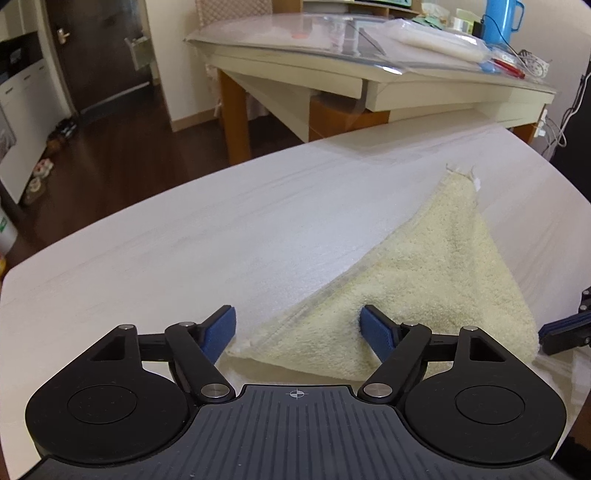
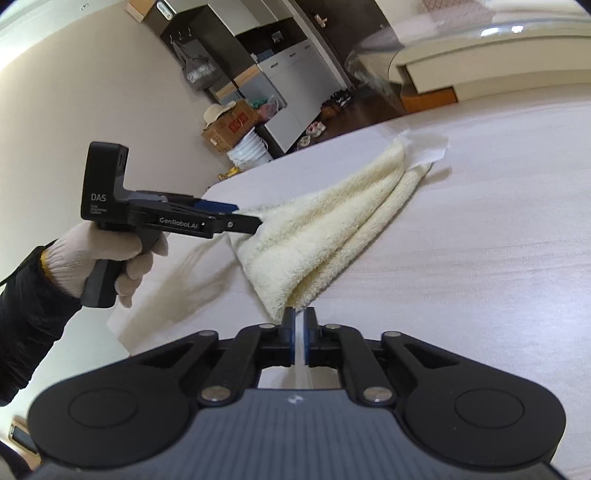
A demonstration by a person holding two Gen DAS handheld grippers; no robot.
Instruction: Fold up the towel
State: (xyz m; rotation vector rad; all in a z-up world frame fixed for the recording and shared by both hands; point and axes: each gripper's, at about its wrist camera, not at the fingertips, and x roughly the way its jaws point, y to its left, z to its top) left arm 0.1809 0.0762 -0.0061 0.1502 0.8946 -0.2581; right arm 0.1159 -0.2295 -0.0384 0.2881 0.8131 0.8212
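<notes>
A cream terry towel [image 1: 424,280] lies folded into a triangle on the white table [image 1: 184,236]. My left gripper [image 1: 298,332] is open, its blue pads on either side of the towel's near left corner. In the right wrist view the same towel [image 2: 325,236] lies in layers. My right gripper [image 2: 300,318] is shut on the towel's near corner. The left gripper [image 2: 255,221] shows there side-on at the towel's left corner, held by a gloved hand [image 2: 110,266].
A second table [image 1: 369,81] with a blue jug [image 1: 502,20] and clutter stands behind. The white table's far edge [image 1: 221,166] drops to a dark wood floor. Boxes and buckets [image 2: 240,136] stand by the wall.
</notes>
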